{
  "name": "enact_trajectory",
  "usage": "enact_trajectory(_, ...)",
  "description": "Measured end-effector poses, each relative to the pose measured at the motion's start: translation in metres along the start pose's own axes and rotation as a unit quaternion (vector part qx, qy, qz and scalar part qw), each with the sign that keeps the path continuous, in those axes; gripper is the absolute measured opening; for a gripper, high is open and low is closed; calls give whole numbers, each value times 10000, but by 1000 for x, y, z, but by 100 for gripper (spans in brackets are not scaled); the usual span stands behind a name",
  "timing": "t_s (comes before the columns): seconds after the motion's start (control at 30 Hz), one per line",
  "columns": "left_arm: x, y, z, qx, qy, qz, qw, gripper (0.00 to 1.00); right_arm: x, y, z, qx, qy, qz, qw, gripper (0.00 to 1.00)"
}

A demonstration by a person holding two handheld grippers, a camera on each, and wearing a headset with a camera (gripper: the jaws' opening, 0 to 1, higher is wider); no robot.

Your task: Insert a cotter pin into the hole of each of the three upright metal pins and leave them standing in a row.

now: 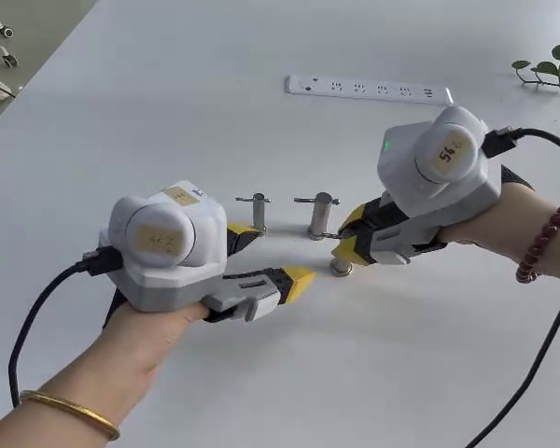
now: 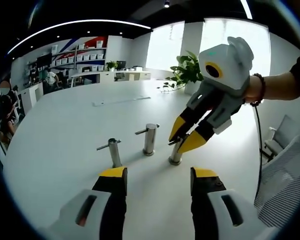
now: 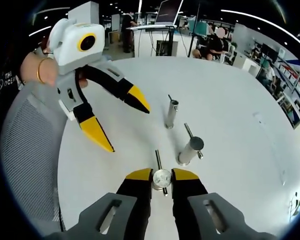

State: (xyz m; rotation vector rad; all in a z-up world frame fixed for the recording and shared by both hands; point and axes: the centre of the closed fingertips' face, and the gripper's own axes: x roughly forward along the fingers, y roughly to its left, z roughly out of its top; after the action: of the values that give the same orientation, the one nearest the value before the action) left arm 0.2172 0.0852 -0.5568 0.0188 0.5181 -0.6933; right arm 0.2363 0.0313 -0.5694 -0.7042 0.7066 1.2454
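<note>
Three upright metal pins stand in a row on the white table (image 1: 168,112). The far pin (image 1: 259,213) (image 2: 113,152) (image 3: 171,113) and the middle pin (image 1: 321,216) (image 2: 150,139) (image 3: 191,150) each carry a cotter pin through the top. My right gripper (image 1: 349,235) (image 2: 184,139) (image 3: 161,176) is shut on a cotter pin (image 3: 158,160) at the head of the near pin (image 1: 341,268) (image 2: 175,156) (image 3: 162,178). Whether this cotter pin sits in the hole is hidden by the jaws. My left gripper (image 1: 271,254) (image 2: 159,176) (image 3: 121,122) stands open and holds nothing, just left of the row.
A white power strip (image 1: 369,90) (image 2: 117,101) lies at the back of the table. A plant (image 1: 551,70) (image 2: 185,72) stands at the far right. Black cables trail from both grippers. A mesh chair (image 3: 25,150) stands beside the table.
</note>
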Motion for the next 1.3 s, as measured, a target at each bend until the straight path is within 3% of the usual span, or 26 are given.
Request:
enact_trajectory(0.2, -9, 2, 0, 27, -10, 93, 10000, 51, -1, -1, 1, 300, -138, 19, 9995, 9)
enact_trajectory(0.4, -14, 6, -2, 11, 5, 175, 9998, 54, -1, 1, 1, 360, -187, 66, 9992, 8)
enact_trajectory(0.8, -19, 9, 6, 212, -116, 190, 9995, 73, -6, -5, 0, 207, -202, 35, 9996, 8)
enact_trajectory(1.3, -23, 20, 9, 200, -119, 288, 9993, 86, -14, -25, -7, 34, -167, 21, 9999, 8)
